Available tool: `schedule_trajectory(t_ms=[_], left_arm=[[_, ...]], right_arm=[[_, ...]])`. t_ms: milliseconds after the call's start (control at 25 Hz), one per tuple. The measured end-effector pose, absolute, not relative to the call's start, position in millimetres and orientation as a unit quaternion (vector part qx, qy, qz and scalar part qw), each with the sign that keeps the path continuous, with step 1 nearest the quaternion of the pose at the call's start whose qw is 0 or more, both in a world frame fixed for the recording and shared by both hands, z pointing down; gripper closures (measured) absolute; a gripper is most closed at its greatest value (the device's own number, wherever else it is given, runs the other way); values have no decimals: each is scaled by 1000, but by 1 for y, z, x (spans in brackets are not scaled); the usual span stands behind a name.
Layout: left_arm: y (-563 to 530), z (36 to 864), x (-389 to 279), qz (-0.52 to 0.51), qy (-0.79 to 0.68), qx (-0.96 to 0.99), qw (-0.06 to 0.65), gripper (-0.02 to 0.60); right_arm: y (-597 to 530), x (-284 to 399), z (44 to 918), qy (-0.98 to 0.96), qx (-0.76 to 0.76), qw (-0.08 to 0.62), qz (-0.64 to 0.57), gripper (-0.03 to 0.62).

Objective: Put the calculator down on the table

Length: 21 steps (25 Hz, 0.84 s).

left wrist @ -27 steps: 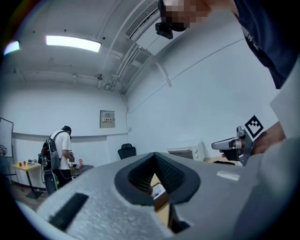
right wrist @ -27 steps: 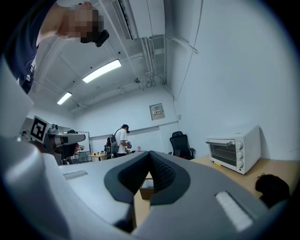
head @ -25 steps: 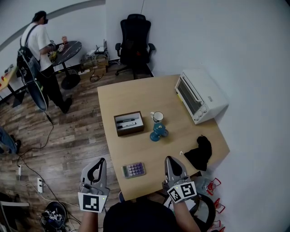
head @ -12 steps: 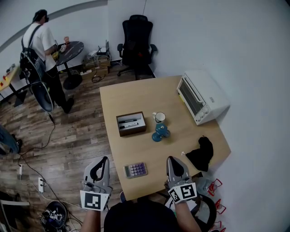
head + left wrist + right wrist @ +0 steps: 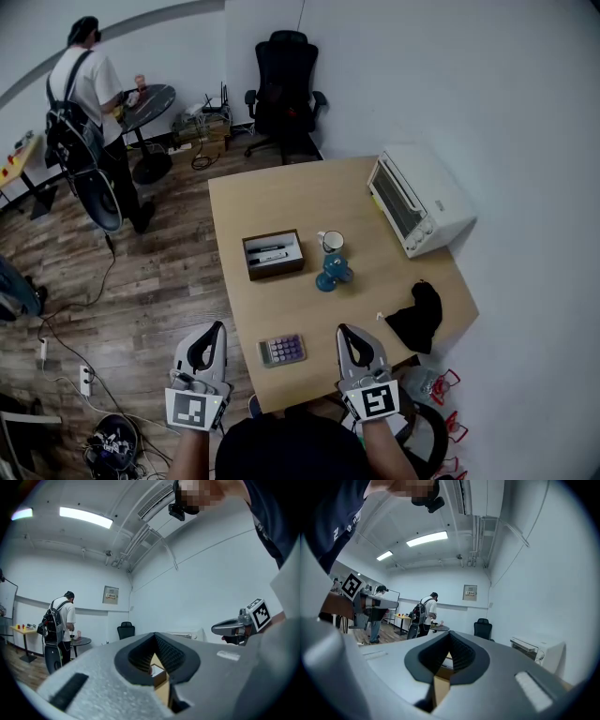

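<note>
The calculator (image 5: 281,350) lay flat on the table (image 5: 281,197), near its front edge, between the two pairs of jaws and touched by neither. The left gripper (image 5: 212,330), just beside it, was clenched on nothing. The right gripper (image 5: 345,332), a little farther off, was likewise clenched and empty. Ahead of both jaws sat a wooden box (image 5: 273,254) and a mug (image 5: 329,241).

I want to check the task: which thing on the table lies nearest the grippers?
The calculator, flat at the near edge; the box and mug stand farther.
</note>
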<state>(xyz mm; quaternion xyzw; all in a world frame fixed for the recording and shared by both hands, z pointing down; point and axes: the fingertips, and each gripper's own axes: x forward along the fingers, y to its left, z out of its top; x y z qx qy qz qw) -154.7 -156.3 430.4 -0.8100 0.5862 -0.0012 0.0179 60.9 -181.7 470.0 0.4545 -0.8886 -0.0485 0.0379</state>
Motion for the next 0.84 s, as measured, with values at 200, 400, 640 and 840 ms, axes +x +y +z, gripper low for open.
schedule_trajectory(t_ms=[200, 400, 640, 840], left_arm=[[-154, 438, -162, -11, 592, -806, 16, 578], [-154, 446, -164, -6, 597, -802, 14, 578], [-162, 467, -168, -17, 605, -796, -5, 578], [-165, 463, -161, 15, 596, -803, -2, 578]], right_arm=[[-181, 62, 471, -885, 458, 55, -58, 588], [-183, 65, 473, -886, 460, 45, -43, 588], [-190, 63, 482, -887, 459, 45, -27, 588], [-197, 64, 479, -889, 455, 41, -10, 588]])
